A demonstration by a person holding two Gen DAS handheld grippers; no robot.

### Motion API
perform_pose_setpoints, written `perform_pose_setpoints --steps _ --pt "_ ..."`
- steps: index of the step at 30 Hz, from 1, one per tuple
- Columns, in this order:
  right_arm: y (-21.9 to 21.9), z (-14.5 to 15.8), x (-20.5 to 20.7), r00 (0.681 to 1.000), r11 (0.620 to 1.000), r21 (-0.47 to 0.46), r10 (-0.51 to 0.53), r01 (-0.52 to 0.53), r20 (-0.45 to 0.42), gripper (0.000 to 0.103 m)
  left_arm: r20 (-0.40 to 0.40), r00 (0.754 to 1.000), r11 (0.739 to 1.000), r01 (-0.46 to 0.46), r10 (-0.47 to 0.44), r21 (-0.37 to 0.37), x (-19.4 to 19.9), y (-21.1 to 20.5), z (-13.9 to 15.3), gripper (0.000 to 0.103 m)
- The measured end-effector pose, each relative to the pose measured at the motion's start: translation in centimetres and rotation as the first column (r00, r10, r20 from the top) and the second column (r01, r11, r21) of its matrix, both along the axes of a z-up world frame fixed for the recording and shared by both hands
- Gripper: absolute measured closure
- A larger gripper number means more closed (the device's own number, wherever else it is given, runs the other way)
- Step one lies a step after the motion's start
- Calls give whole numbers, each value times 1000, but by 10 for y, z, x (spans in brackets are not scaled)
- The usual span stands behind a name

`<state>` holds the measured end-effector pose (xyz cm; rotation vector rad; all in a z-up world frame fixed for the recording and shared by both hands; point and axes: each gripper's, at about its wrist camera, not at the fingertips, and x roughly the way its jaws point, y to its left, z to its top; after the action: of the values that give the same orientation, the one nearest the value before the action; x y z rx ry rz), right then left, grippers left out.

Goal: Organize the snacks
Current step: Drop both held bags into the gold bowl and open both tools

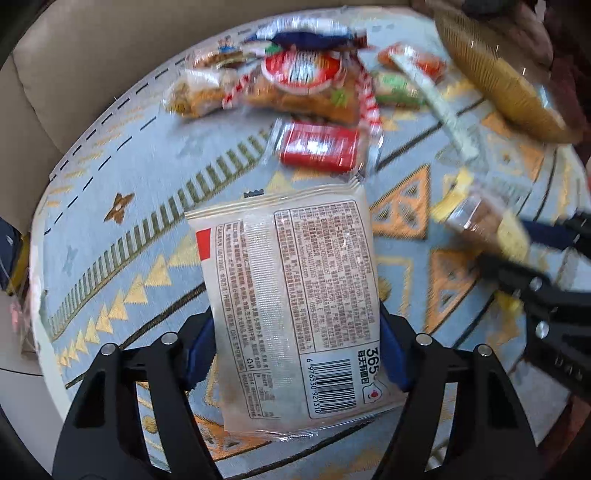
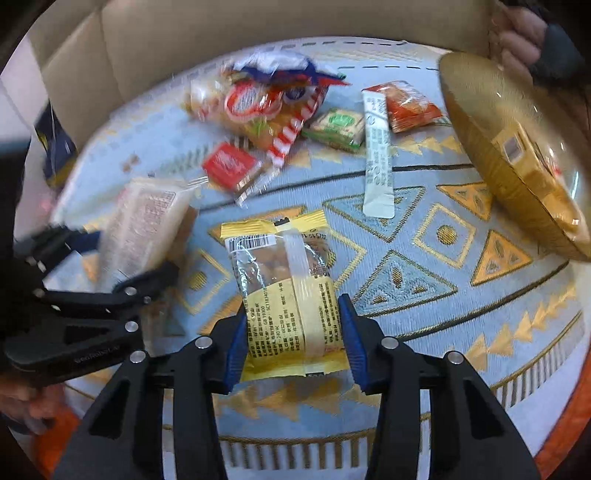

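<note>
My left gripper [image 1: 295, 350] is shut on a white bread packet [image 1: 291, 295], printed back side up, held over the patterned tablecloth [image 1: 122, 266]. My right gripper [image 2: 293, 339] is shut on a yellow snack packet [image 2: 288, 295] with a clear window. In the right wrist view the left gripper [image 2: 125, 273] and its white packet [image 2: 144, 225] appear at the left. In the left wrist view the right gripper [image 1: 517, 251] and its yellow packet [image 1: 484, 221] show blurred at the right. A pile of snacks [image 1: 295, 77] lies at the table's far side.
A golden basket [image 2: 509, 155] stands tilted at the right, held by a hand [image 2: 517, 40]. On the cloth lie a red packet [image 2: 231, 164], a white stick sachet [image 2: 378, 155], a green packet [image 2: 336, 129] and an orange packet [image 2: 410, 107]. A beige sofa [image 2: 184, 33] is behind the table.
</note>
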<state>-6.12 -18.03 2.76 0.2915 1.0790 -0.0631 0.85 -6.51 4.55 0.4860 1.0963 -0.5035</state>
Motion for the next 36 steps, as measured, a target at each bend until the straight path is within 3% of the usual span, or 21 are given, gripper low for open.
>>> perform_pose_setpoints --steps 3,9,12,17,21,25,26,27,29,32,36 --pt "-14 16 -8 998 998 35 -43 42 34 59 -11 1000 995 -1 0 -102 0 4 18 30" --pt "-67 62 -24 978 980 116 -175 161 116 59 3 999 985 36 -36 -166 -1 -16 46 30" --pt "-100 92 -27 952 963 136 -253 232 174 59 25 997 971 77 -74 -227 4 -40 71 30" --pt "-170 137 -28 890 924 71 -381 375 250 59 48 990 924 140 -132 -357 18 -105 115 30" --pt "-215 143 -20 857 890 52 -450 452 250 58 76 981 885 194 -179 -424 30 -162 130 30" --pt "-253 137 -12 831 861 69 -505 504 233 54 72 979 868 203 -191 -453 47 -212 129 30" --pt "-261 134 -12 828 856 67 -513 512 226 38 76 979 865 201 -187 -459 52 -224 128 29" --pt "-268 130 -10 826 850 58 -524 524 209 29 79 980 865 199 -183 -461 54 -230 128 29" --pt "-273 127 -12 826 849 67 -526 524 202 30 88 984 872 177 -154 -456 61 -248 124 28" --pt "-268 123 -19 837 860 80 -509 504 200 30 64 986 876 169 -157 -451 66 -252 120 28" --pt "-243 126 -31 858 878 90 -479 470 188 29 68 986 864 167 -153 -475 62 -224 128 27"
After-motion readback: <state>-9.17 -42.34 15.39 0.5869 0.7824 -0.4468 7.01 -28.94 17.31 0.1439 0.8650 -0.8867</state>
